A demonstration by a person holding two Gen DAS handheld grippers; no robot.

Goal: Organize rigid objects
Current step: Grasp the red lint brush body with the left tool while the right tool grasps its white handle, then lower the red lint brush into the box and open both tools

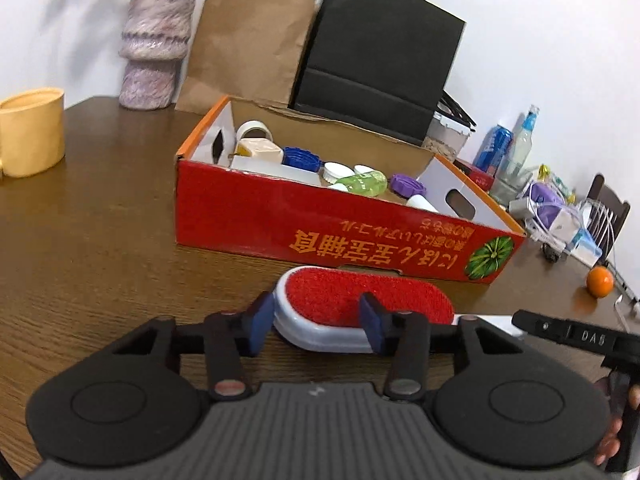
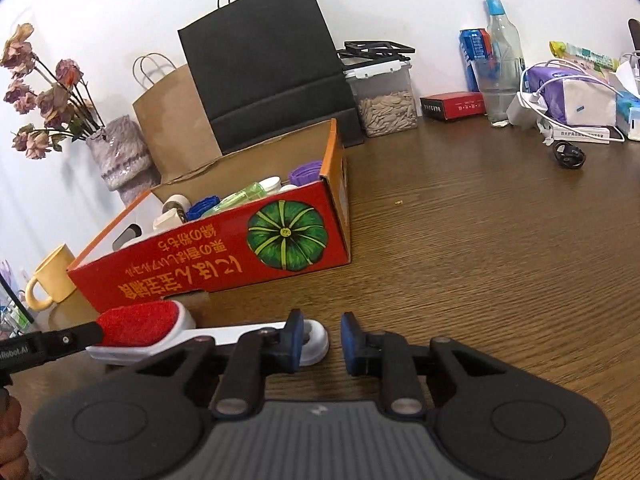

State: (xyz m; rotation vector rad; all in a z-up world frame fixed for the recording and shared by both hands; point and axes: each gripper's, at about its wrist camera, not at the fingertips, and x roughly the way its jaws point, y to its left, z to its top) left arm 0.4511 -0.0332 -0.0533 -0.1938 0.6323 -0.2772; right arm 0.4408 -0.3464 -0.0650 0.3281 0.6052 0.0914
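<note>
Lint brush (image 1: 362,312): lies on desk (image 1: 100,240) just before red box (image 1: 320,224).
Left tongs (image 1: 316,328): clamped across brush head.
Right tongs (image 2: 318,340): narrow gap, handle end seemingly unpinched.
Risk: uneven lift could twist brush free.

Table layout: box at centre, brush before it.
Lint brush (image 1: 360,304) lies on the table (image 1: 100,240) just before the cardboard box (image 1: 320,224); two paper bags (image 1: 380,60) stand behind the box, vase (image 1: 154,48) and mug (image 1: 30,132) to its left, bottles (image 2: 500,60) to its right.
</note>
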